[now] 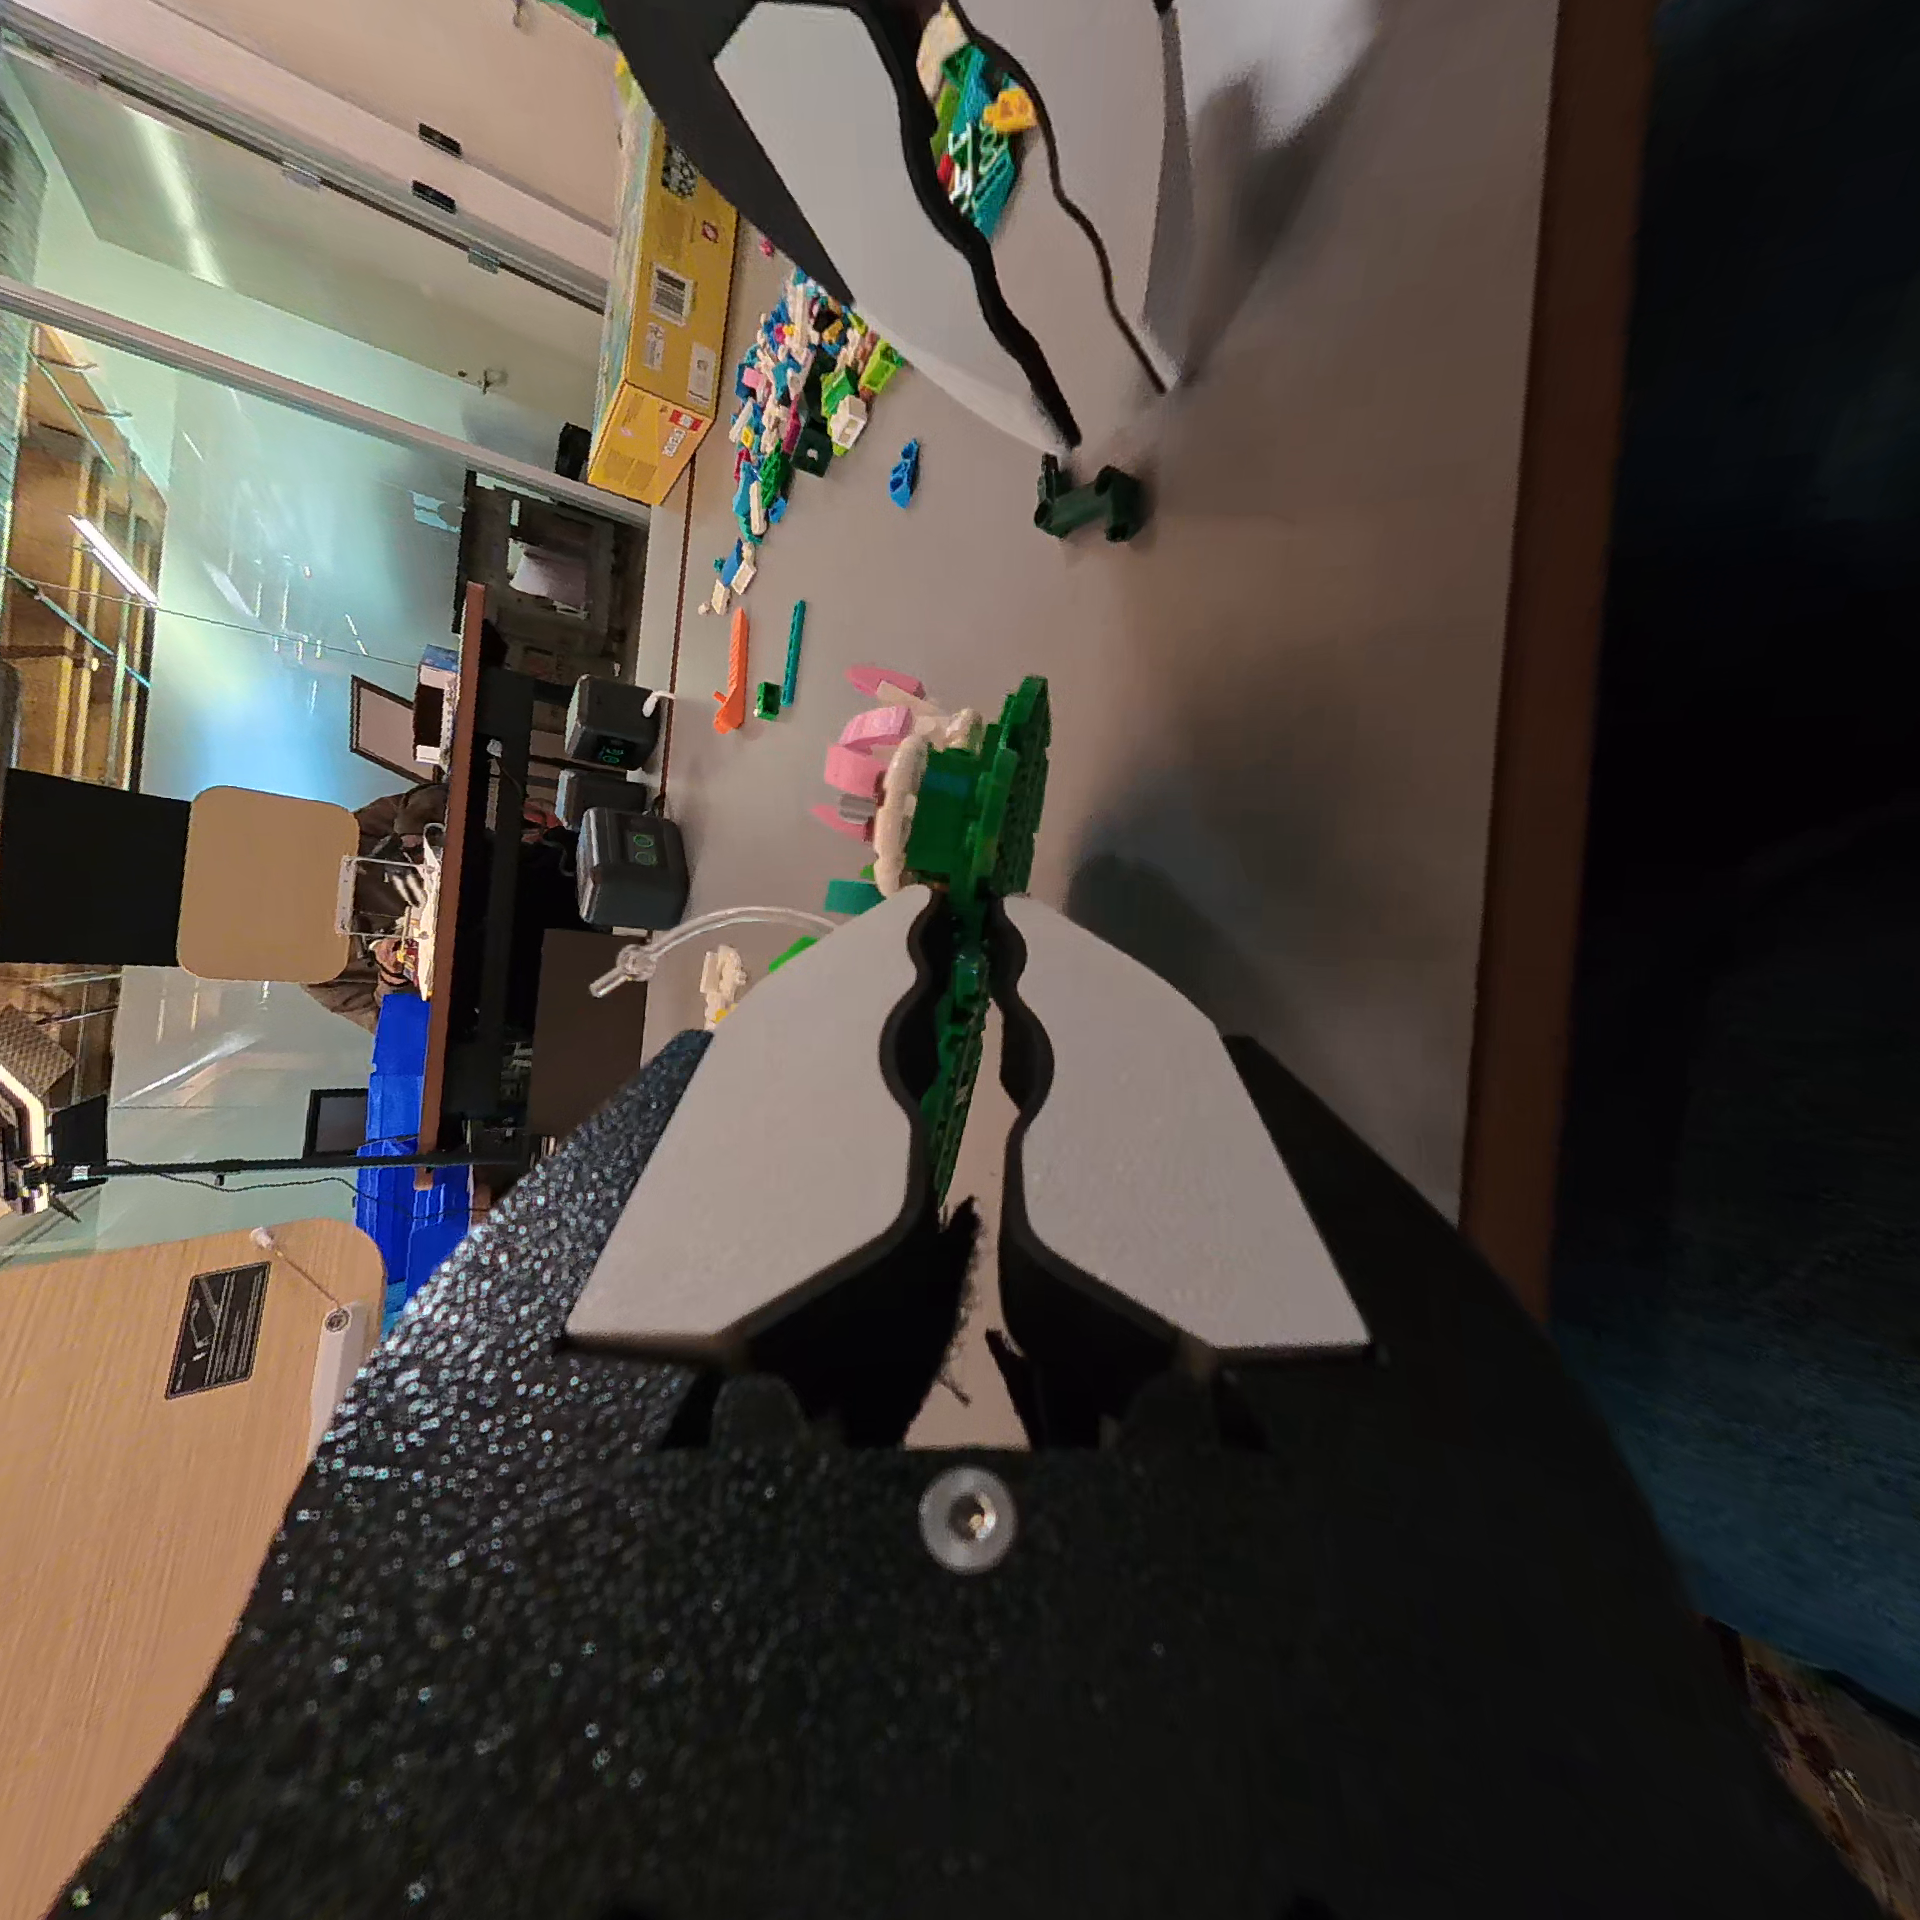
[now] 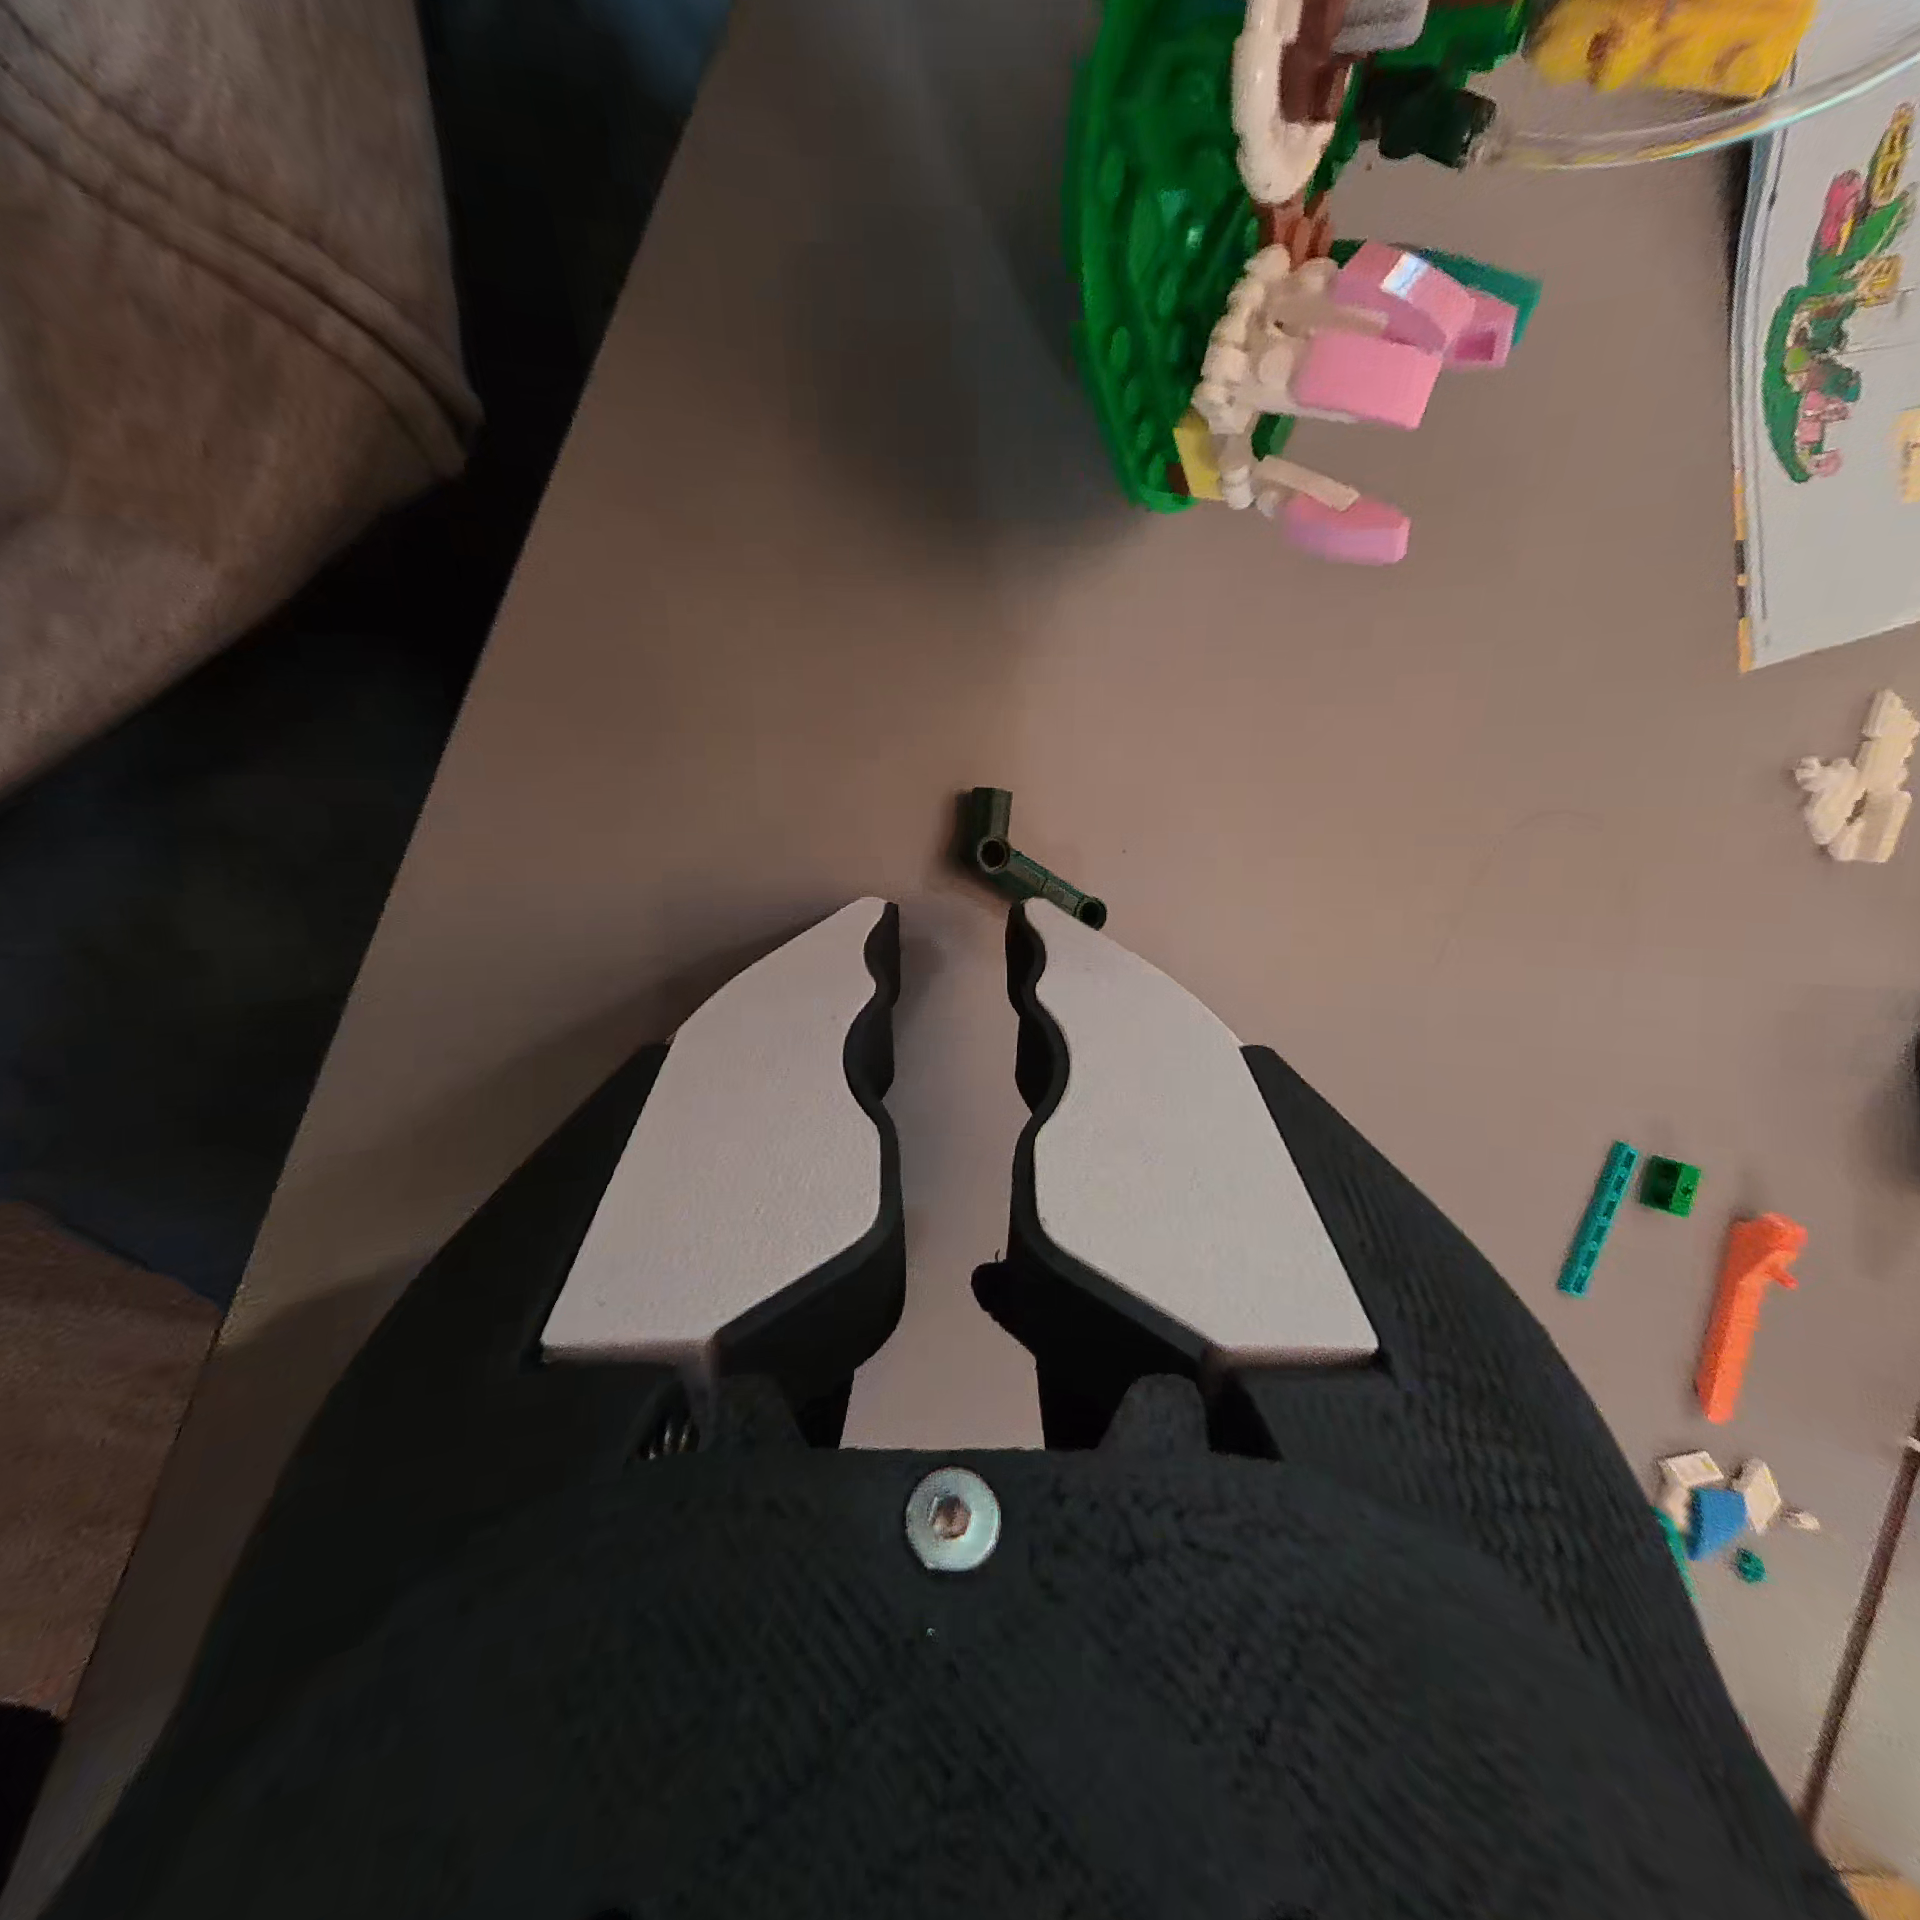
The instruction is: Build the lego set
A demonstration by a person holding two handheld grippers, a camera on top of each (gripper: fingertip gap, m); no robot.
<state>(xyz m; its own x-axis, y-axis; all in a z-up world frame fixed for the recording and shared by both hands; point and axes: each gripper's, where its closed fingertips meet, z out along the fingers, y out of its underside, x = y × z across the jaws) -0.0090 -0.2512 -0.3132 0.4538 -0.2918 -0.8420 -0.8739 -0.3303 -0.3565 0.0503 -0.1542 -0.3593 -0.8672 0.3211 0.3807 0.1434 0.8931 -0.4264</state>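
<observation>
The green lego model (image 1: 982,821), a green baseplate carrying white and pink pieces, is gripped by its edge between the closed fingers of the left gripper (image 1: 961,914), and is held on edge with its lower rim near the grey bench (image 1: 1299,727). A small dark green connector piece (image 2: 1023,868) is seen lying flat on the bench just ahead of the right gripper (image 2: 951,914), almost touching the tip of one finger; the fingers are parted by a narrow gap and nothing is held between them. The right gripper is angled down toward the bench near its edge. Farther along the bench a pile of loose bricks (image 1: 800,405), a yellow box (image 1: 665,343), an orange piece (image 2: 1740,1325) and an instruction booklet (image 2: 1829,416) are visible. Glass partitions and other desks are seen in the room behind.
</observation>
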